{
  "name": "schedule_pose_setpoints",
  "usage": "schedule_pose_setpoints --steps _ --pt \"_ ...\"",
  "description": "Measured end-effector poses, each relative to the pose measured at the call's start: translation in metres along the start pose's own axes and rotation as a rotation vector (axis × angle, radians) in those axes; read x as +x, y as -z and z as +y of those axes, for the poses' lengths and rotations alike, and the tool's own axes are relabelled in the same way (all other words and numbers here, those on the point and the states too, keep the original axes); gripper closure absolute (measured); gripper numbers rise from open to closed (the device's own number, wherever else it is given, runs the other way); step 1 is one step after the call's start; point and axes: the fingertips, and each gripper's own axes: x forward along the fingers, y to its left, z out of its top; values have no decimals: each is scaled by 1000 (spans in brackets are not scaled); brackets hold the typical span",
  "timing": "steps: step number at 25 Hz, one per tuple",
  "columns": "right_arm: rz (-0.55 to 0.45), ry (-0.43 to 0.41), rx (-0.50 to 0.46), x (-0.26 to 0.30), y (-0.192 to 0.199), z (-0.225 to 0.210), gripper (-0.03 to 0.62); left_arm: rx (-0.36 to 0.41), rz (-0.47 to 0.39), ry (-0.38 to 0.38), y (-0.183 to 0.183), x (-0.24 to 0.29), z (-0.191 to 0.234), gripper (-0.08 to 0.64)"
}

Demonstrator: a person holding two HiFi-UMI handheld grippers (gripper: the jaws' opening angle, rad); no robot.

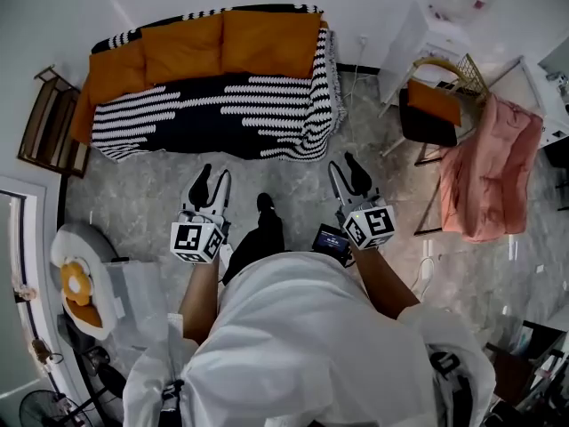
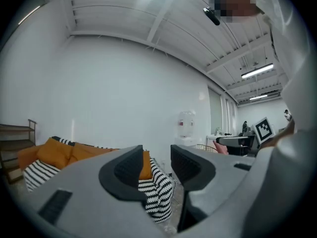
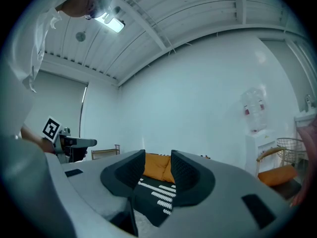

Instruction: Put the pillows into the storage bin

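Three orange pillows lie along the back of a sofa [image 1: 222, 114] with a black-and-white striped cover: one at the left [image 1: 116, 72], one in the middle [image 1: 182, 50], one at the right [image 1: 271, 41]. My left gripper [image 1: 213, 179] and right gripper [image 1: 343, 165] are held out level over the stone floor, short of the sofa's front edge. Both are open with nothing between the jaws. In the left gripper view the left gripper [image 2: 156, 168] frames the sofa's right end. In the right gripper view the right gripper [image 3: 157, 168] frames the orange pillows [image 3: 156, 163].
A translucent plastic bin [image 1: 138, 292] stands by my left side, next to a white round seat [image 1: 76, 265]. At the right are a chair with an orange cushion [image 1: 434, 102], a pink cloth [image 1: 489, 167] on a rack and a white cabinet [image 1: 427, 38]. A wooden shelf [image 1: 49, 123] stands left of the sofa.
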Motion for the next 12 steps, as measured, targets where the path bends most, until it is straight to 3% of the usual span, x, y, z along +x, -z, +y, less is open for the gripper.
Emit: schedule_pose_setpoints --steps 5,12 --pt "24 -10 -19 66 -4 -8 414 94 27 61 -6 48 31 393" --pt "75 -13 -25 164 -7 -23 414 0 -37 75 -25 119 110 394"
